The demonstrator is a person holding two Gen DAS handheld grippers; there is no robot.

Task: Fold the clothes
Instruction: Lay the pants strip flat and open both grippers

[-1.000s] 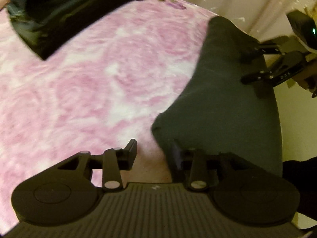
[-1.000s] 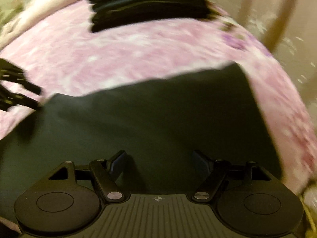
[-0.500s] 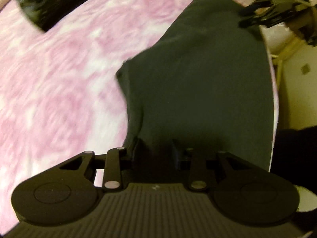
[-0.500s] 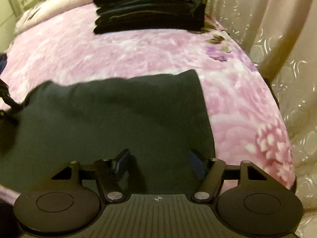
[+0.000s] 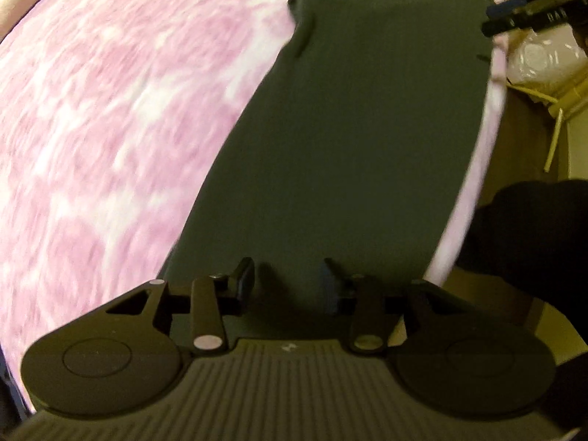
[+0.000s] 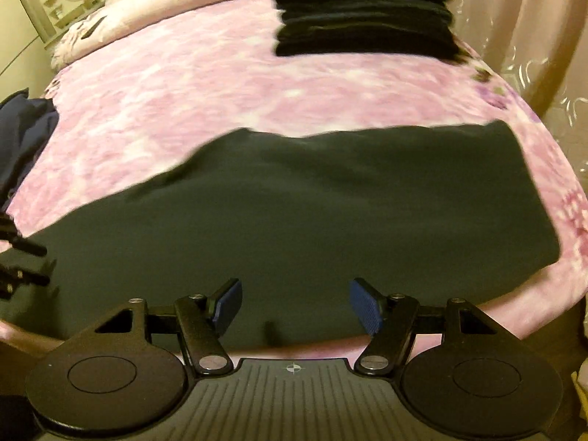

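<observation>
A dark folded garment (image 5: 349, 128) lies flat along the near edge of a pink flowered bed cover (image 5: 110, 110). It also shows in the right wrist view (image 6: 294, 213). My left gripper (image 5: 288, 283) is open and empty over one end of the garment. My right gripper (image 6: 296, 305) is open and empty over the garment's near edge. The right gripper also shows in the left wrist view (image 5: 529, 11) at the top right. The left gripper's fingers (image 6: 22, 264) show at the left edge of the right wrist view.
A stack of folded dark clothes (image 6: 364, 14) sits at the far side of the bed. A dark blue pile (image 6: 22, 136) lies at the bed's left edge. A curtain (image 6: 533, 36) hangs to the right. A plastic bag (image 5: 544, 62) lies beyond the bed's corner.
Both grippers have pulled back toward the bed's near edge and opened wider. The garment now lies flat and spread out, free of both grippers.
</observation>
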